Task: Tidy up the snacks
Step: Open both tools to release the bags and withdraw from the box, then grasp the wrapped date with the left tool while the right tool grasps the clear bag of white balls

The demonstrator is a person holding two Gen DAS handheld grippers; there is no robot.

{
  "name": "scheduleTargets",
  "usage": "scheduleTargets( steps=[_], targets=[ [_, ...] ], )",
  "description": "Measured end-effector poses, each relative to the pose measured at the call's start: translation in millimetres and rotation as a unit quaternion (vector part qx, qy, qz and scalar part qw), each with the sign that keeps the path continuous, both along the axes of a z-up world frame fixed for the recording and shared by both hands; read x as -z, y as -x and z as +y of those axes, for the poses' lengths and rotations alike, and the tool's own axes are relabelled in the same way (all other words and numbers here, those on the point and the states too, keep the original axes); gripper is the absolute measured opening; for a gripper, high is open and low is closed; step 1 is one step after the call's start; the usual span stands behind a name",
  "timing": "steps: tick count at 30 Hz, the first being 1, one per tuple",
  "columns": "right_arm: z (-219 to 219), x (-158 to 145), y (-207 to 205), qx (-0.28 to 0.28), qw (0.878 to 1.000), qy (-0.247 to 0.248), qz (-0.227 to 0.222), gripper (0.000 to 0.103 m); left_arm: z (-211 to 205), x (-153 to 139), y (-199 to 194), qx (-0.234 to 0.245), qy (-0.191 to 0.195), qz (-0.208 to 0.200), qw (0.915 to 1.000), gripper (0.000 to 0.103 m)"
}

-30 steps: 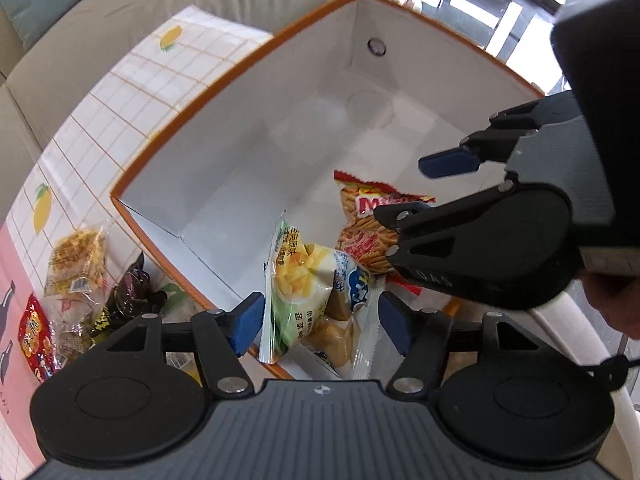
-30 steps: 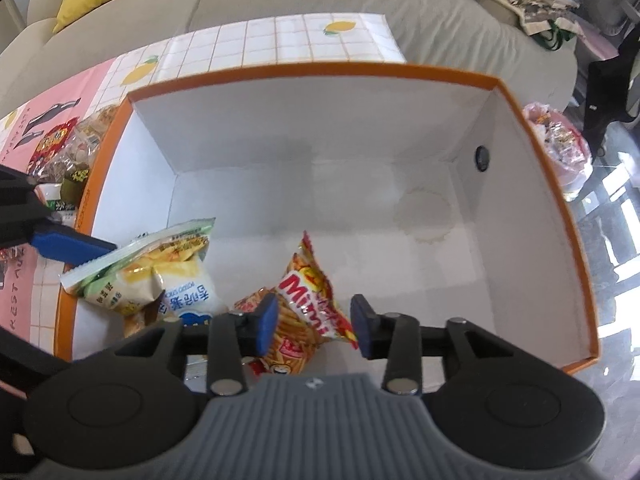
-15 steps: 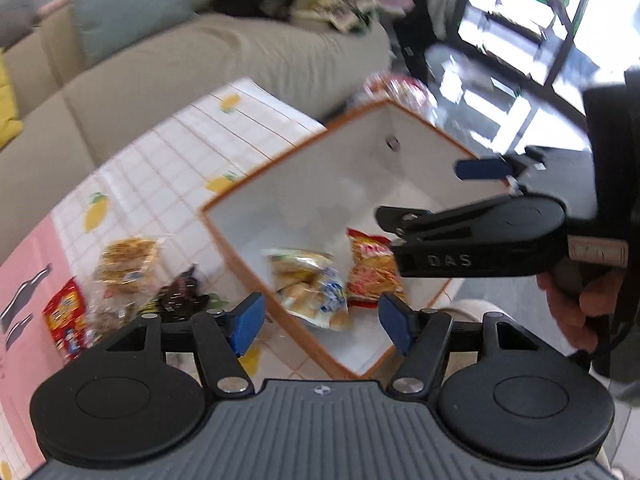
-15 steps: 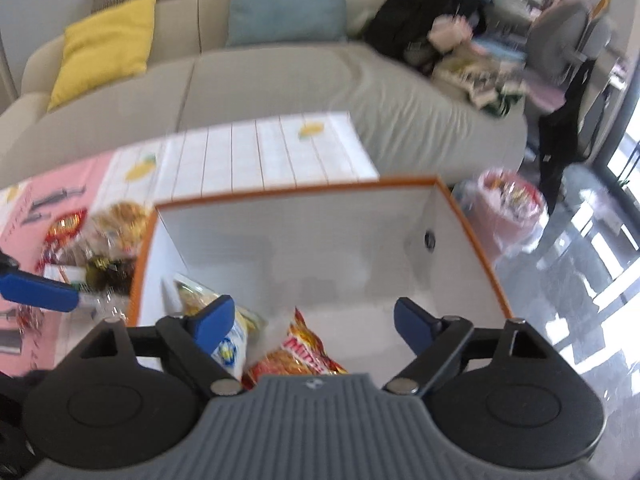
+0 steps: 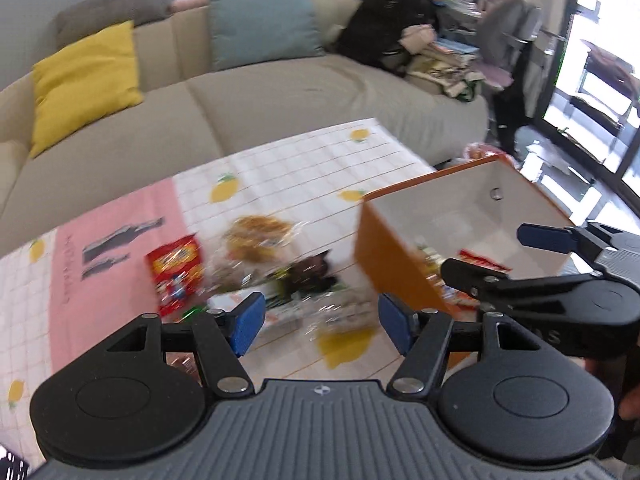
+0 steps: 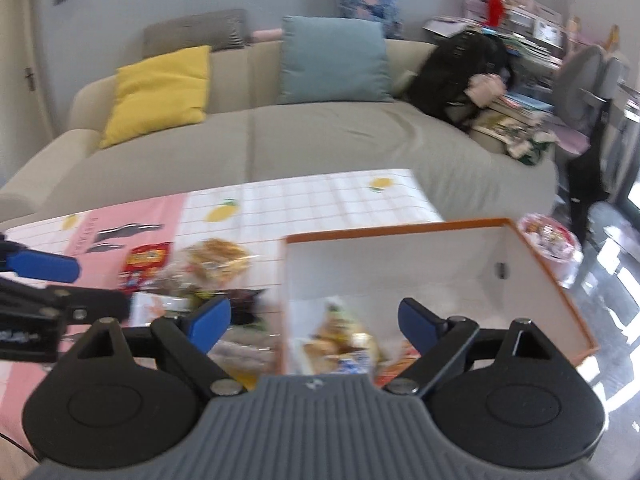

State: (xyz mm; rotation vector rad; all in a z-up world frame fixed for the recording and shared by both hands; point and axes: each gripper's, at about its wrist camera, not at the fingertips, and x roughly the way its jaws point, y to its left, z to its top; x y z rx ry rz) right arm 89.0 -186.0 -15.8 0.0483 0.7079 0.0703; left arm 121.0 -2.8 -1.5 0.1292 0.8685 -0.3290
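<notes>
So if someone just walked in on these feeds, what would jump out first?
Probably the orange-rimmed white box at the table's right end, two snack packets already inside. Then the loose snack pile on the lemon-print tablecloth left of it, with both grippers, left and right, open and empty.

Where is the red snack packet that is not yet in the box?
In the left wrist view, the red snack packet lies on the pink-and-white tablecloth, left of the clear bag of golden snacks.
</notes>
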Motion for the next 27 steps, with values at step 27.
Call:
scheduleTargets(
  steps=[27],
  targets=[
    [138.7, 86.0, -35.4, -0.174, 0.980, 0.087, 0.043, 0.077, 135.0, 96.4, -12.4, -0.150, 0.035, 0.100, 0.9829, 0.076]
  ],
)
